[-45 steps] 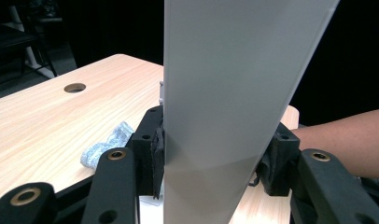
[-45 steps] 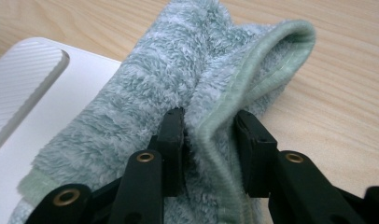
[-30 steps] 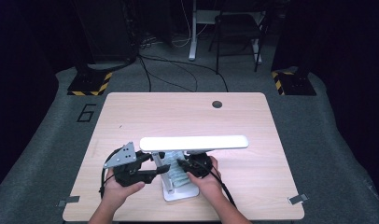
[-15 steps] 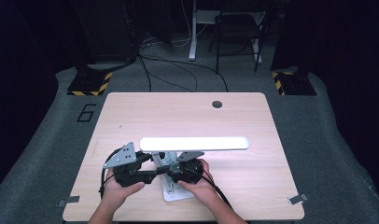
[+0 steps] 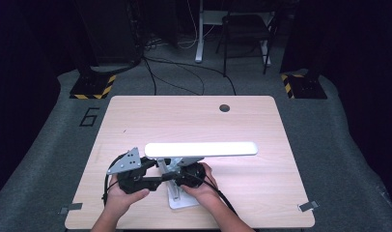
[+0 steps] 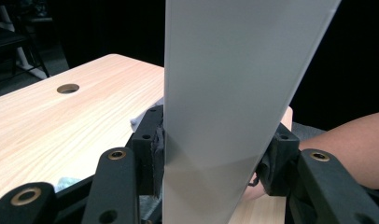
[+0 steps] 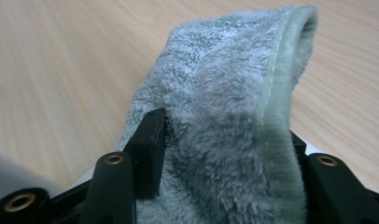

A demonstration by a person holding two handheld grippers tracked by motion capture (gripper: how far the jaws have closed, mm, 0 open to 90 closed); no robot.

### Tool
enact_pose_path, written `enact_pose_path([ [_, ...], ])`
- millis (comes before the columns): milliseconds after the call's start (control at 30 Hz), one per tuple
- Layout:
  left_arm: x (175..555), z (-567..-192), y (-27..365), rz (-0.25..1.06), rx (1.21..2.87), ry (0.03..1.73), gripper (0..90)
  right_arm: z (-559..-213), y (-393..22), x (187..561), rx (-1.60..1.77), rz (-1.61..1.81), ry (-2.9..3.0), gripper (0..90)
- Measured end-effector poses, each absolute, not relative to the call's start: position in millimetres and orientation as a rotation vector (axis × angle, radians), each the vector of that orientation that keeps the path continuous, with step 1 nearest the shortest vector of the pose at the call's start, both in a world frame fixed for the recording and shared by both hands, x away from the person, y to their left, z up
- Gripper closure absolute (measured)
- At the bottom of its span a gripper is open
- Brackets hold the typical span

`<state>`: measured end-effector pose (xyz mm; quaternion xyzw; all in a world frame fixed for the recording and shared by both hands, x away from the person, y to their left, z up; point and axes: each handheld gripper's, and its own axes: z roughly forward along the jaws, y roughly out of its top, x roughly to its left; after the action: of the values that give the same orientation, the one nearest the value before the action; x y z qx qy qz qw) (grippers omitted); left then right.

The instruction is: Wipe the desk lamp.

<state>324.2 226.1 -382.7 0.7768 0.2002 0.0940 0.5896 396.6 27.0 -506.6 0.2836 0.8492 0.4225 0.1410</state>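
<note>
The lamp head [image 5: 201, 149] hides most of its stand. The green cloth [image 7: 225, 140] covers the right gripper's [image 7: 225, 135] far pad, and the frame's bottom edge crops the cloth.

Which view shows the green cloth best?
The right gripper view: the fluffy green cloth bunches between the right gripper jaws. The left gripper view catches a corner low at left; the high view cannot settle it.

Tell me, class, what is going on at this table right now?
A person works with a gripper in each hand on a white desk lamp that stands on the wooden table. The left gripper is clamped on the lamp's flat white arm, steadying it. The right gripper has a pale green fluffy cloth bunched between its jaws, which have just been closing, down near the lamp's base. It looks like the lamp is being wiped.
</note>
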Motion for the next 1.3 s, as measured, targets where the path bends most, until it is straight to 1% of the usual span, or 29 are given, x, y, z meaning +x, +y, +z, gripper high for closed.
enact_pose_path([
  [367,324,-383,228,0.226,1.805,0.469,51.5,-505,30,418,0.969,1.159,2.372,51.5],
  [433,325,-383,228,0.226,1.801,0.477,51.5,-505,29,422,0.994,1.149,2.350,53.2],
  [467,324,-383,228,0.227,1.800,0.477,51.5,-505,29,423,1.006,1.123,2.336,55.7],
  [500,324,-383,228,0.228,1.801,0.478,51.5,-505,29,425,0.993,1.078,2.333,55.7],
  [600,324,-384,228,0.227,1.798,0.480,51.5,-506,26,430,1.021,1.118,2.330,55.9],
  [667,324,-384,227,0.227,1.798,0.478,51.5,-503,25,430,1.044,1.126,2.346,57.9],
  [767,325,-384,227,0.227,1.800,0.477,51.5,-497,20,427,1.039,1.179,2.357,62.4],
  [900,325,-384,227,0.226,1.798,0.479,51.5,-492,12,419,1.032,1.316,2.412,63.3],
  [1167,325,-383,227,0.231,1.801,0.481,51.4,-495,5,391,0.855,1.337,2.543,65.1],
  [1300,325,-384,226,0.223,1.798,0.480,51.3,-495,7,387,0.824,1.311,2.547,63.9],
])
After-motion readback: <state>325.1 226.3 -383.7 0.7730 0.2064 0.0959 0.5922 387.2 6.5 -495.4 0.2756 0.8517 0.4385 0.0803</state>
